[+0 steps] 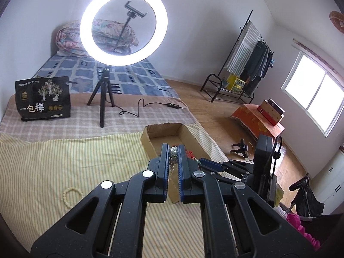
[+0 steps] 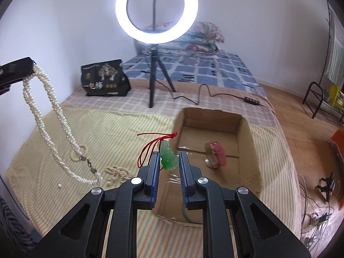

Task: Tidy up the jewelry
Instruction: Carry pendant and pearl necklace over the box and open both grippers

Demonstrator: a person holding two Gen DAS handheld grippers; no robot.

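Between the blue pads of our right hand-held gripper (image 2: pixel 169 161) sits a green jade pendant (image 2: pixel 168 158) on a red cord (image 2: pixel 150 145). The pad on its left touches it, but a sliver of gap shows on the right, so we cannot tell whether the jaws truly grip it. The pendant hangs at the near left corner of the open cardboard box (image 2: pixel 249 142), just above its rim. Inside the box, to the right of the pendant, lies a pink-strapped watch (image 2: pixel 216 157) on the box floor.

Our left hand-held gripper (image 1: pixel 173 150) is clenched on a pearl necklace (image 2: pixel 49 116); in the left wrist view only a few beads show between the narrow jaws, over the near edge of the box (image 1: pixel 150 142). From the right wrist view the necklace's twisted strands hang down from that gripper at far left, and the clasp end reaches the striped bedspread (image 2: pixel 120 129).

On the bedspread near the dangling clasp lie loose pearl strands (image 2: pixel 119 172), left of the right gripper. A cream bead bracelet (image 1: pixel 72 194) rests well to the left of the left gripper.

Farther back on the bed stand a lit ring light (image 2: pixel 156 10) on a tripod (image 2: pixel 153 81) and a black bag (image 2: pixel 105 78), with the light's cable (image 2: pixel 204 94) trailing right, beyond the box.
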